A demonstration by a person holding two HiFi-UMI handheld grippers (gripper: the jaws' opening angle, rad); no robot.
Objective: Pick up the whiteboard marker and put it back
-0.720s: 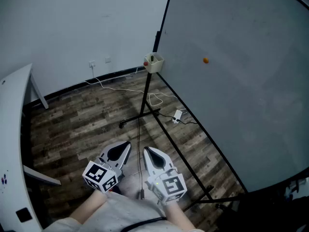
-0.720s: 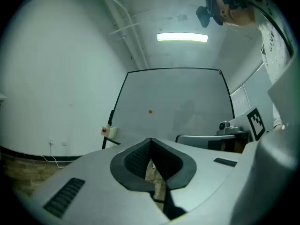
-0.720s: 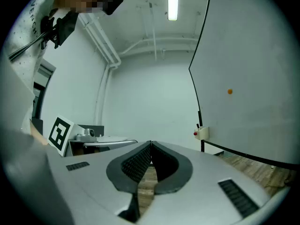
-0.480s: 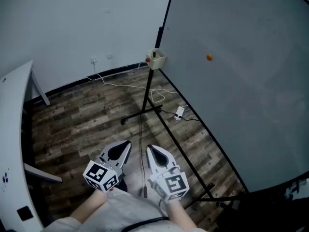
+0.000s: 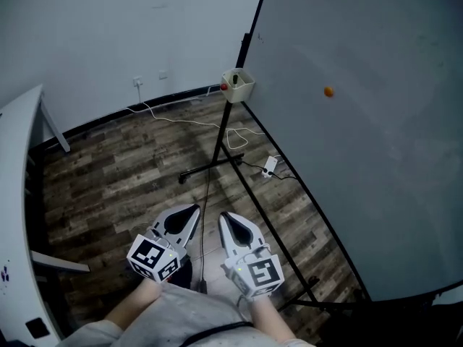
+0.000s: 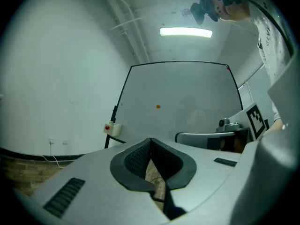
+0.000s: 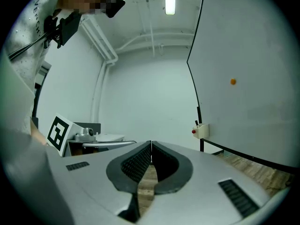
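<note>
Whiteboard marker (image 7: 197,122) showed only as a small dark stub rising from the pale holder (image 5: 237,85) at the whiteboard's (image 5: 376,157) lower corner, above centre in the head view. Its long axis stood roughly upright and one end poked up past the rim; it was too small to tell cap from tail. A red dot (image 5: 224,87) sat on the holder's near face, and an orange dot (image 5: 328,91) clung to the board at upper right. Both tools hung low in the frame, well apart from the holder, over the wood-plank floor (image 5: 123,186). The left gripper (image 5: 192,210) had its jaws pressed together with nothing between them, and the right gripper (image 5: 226,217) was likewise clenched and empty, just beside it. A white desk (image 5: 14,194) edged the left side.
</note>
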